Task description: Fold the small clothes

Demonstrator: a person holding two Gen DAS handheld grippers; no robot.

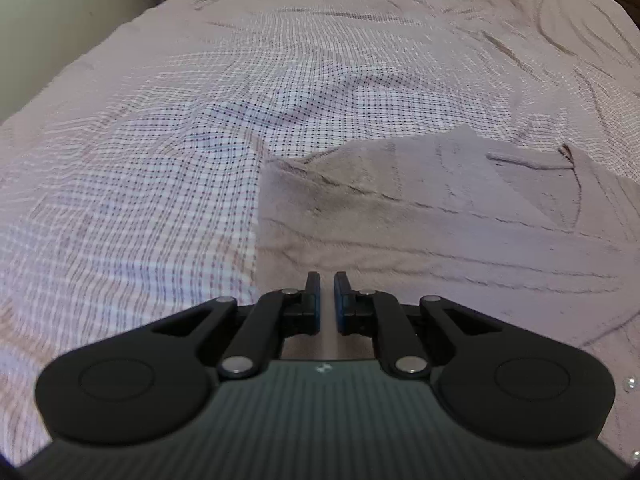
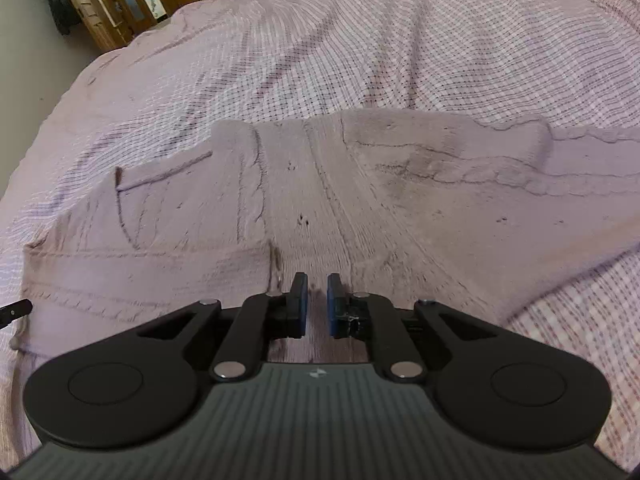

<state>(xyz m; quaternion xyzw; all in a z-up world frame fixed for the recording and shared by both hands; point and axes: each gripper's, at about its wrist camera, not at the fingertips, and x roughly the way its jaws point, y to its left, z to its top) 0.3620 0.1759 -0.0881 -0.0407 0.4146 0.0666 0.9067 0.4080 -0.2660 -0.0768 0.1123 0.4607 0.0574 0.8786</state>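
One garment (image 2: 320, 200), pale mauve knit, lies spread flat on bed (image 1: 160, 160) with checked cover, near its front edge, laid open so edges can be reached for folding. Left hand-held gripper (image 1: 327, 292) hovers at garment's left edge, jaws nearly together, nothing between them. Right hand-held gripper (image 2: 316, 296) sits over garment's near hem, jaws narrowly apart, apparently empty; likely positioned to pinch hem.
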